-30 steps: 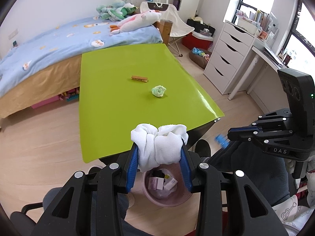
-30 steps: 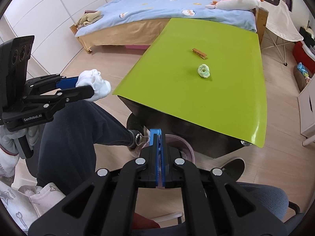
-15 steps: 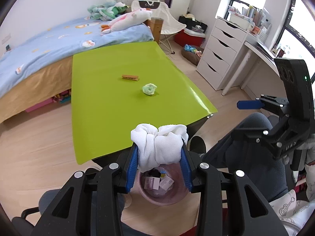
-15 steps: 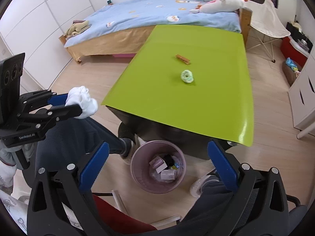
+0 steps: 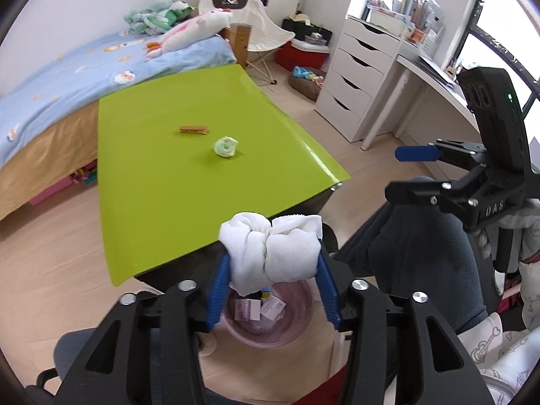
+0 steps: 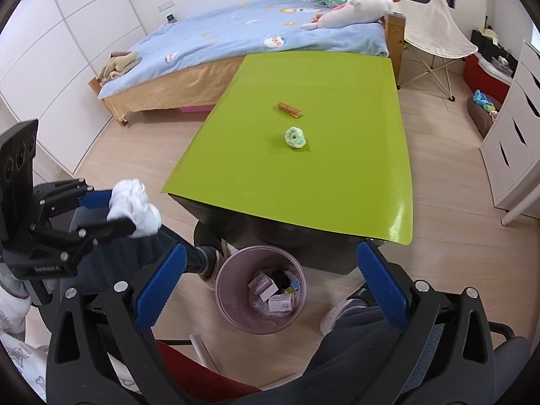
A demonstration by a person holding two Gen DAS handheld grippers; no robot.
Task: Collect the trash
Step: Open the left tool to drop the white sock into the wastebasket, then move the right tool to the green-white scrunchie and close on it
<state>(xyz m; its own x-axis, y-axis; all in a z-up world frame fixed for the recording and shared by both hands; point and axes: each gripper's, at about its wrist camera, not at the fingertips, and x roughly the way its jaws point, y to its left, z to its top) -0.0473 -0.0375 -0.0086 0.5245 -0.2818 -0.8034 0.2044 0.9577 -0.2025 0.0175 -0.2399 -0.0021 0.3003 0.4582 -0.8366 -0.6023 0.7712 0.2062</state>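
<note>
Inspector A: The left gripper (image 5: 271,285) has a bunched white cloth wad (image 5: 270,251) between its blue pads. The jaws are opening; the wad sits between them, both pads touching its sides. It hangs above the round pink plastic waste bin (image 5: 300,307) on the floor.

Inspector B: Confirmed from the right wrist view: the left gripper (image 6: 125,211) shows the white wad (image 6: 135,207) at its tips, to the left of the table's near corner. Bin contents?

Inspector A: Small white and pink cartons (image 6: 270,292) and some darker scraps, too small to identify. The bin (image 6: 229,307) stands on the wooden floor just in front of the table's near edge.

Inspector B: The right gripper (image 6: 268,287)?

Inspector A: Jaws spread wide, nothing between them; the bin is seen through the gap.

Inspector B: Table surface?

Inspector A: The lime-green rectangular tabletop (image 6: 303,175) carries two items: a pale green ring-shaped fluffy scrunchie (image 6: 296,137) and a brown wooden clothes peg (image 6: 289,110), near one another but apart, toward the middle.

Inspector B: Surroundings?

Inspector A: A bed with a light blue cover (image 6: 236,33) beyond the table, a white drawer unit (image 5: 357,81) to the side. The person's dark trouser leg (image 5: 422,253) is beside the bin.
</note>
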